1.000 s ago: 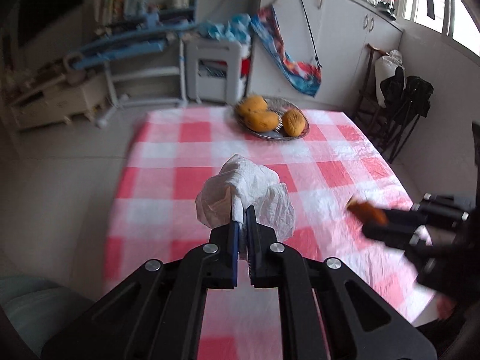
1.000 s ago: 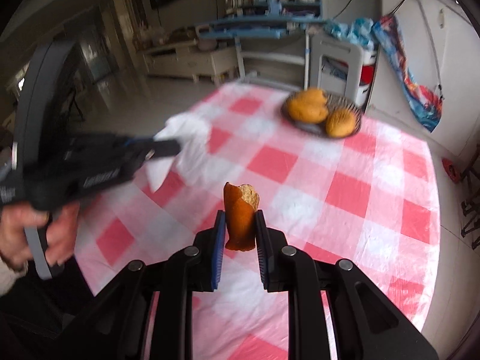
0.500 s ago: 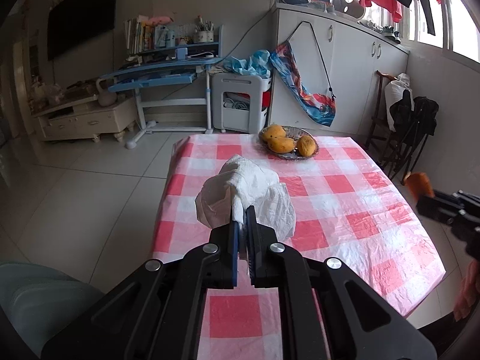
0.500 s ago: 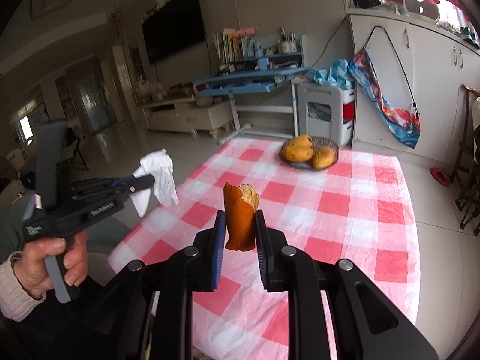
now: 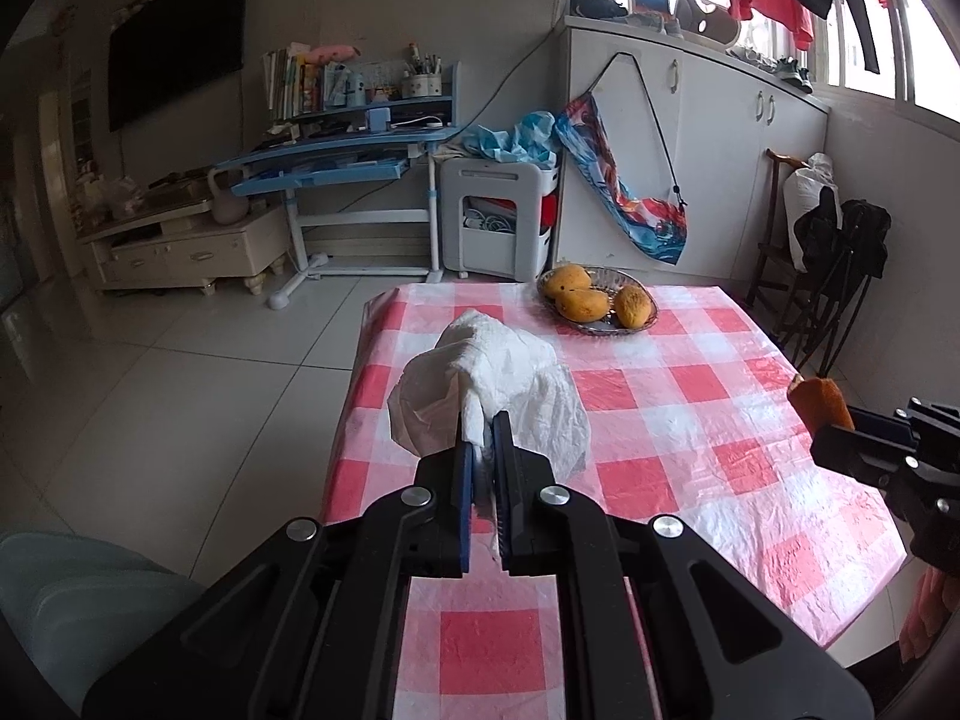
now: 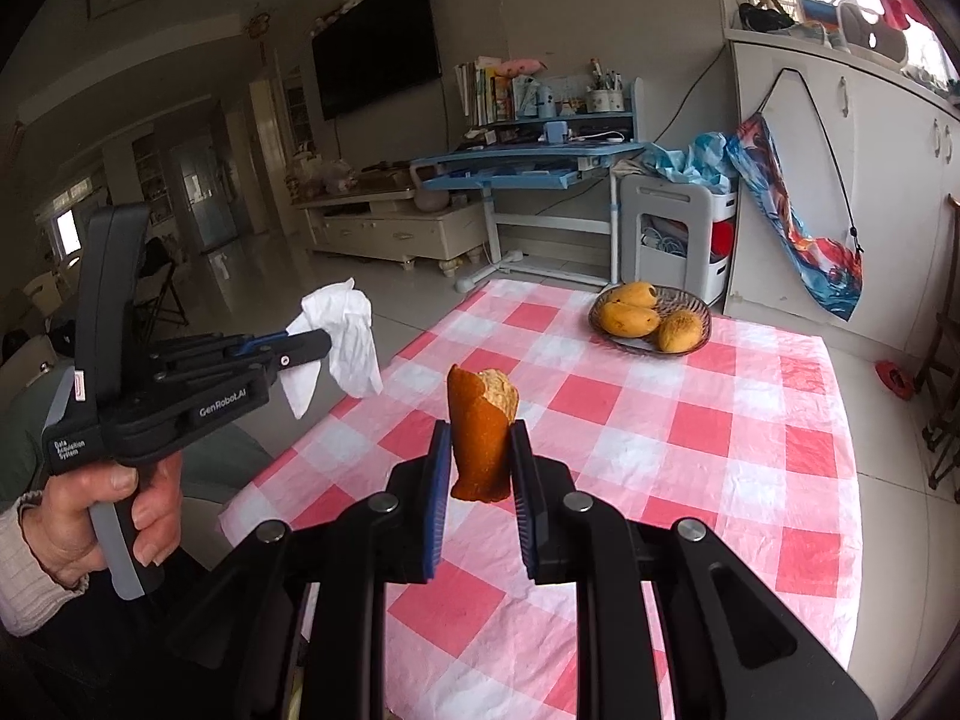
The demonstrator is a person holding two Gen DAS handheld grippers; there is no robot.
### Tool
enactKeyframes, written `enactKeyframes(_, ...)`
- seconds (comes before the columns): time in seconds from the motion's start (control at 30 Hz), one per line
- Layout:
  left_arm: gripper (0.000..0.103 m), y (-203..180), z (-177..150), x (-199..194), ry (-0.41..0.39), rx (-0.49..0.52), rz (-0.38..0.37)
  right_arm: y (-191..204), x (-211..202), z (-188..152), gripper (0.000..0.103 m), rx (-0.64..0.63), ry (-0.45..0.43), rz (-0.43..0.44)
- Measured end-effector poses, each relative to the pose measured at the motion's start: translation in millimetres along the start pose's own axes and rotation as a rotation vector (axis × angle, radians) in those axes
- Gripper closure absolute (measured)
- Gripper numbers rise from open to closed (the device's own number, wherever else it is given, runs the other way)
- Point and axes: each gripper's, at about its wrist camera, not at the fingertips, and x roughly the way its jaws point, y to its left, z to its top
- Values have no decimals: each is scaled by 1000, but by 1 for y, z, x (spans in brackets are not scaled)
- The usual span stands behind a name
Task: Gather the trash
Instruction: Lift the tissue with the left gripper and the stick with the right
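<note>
Crumpled white tissue (image 5: 492, 384) is pinched between the closed fingers of the left gripper (image 5: 483, 456), held in the air over the near left edge of the bench (image 5: 690, 396) with its red-and-white checked cloth. An orange peel piece (image 6: 480, 426) stands upright, clamped between the fingers of the right gripper (image 6: 480, 468), above the bench. A bowl (image 6: 690, 300) of mangoes (image 6: 630, 319) sits at the far end.

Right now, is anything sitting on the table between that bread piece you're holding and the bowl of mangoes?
No. In the right wrist view, only bare checked tablecloth lies between the bread piece and the mango bowl.
</note>
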Motion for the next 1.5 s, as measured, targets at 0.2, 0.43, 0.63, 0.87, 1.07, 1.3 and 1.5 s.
enactKeyframes(0.2, 97, 4, 0, 2, 4, -22, 12, 1, -1, 0, 83, -1, -2, -3)
enactKeyframes(0.43, 97, 2, 1, 2, -1, -25, 17, -2, -4, 1, 82, 6, -13, -11)
enactKeyframes(0.63, 97, 4, 2, 1, -11, -36, 22, -2, -4, 1, 82, 5, -12, -9)
enactKeyframes(0.87, 97, 4, 2, -1, -21, -41, 23, -1, -1, -1, 82, 1, -4, -3)
enactKeyframes(1.07, 97, 5, 2, -3, -28, -43, 23, 0, 0, -1, 82, 1, -6, 0)
enactKeyframes(1.3, 97, 4, 2, -3, -29, -38, 23, 2, 0, -1, 82, -1, -4, 9)
enactKeyframes(1.5, 97, 4, 2, -4, -30, -39, 23, 2, 0, -1, 82, -2, -4, 11)
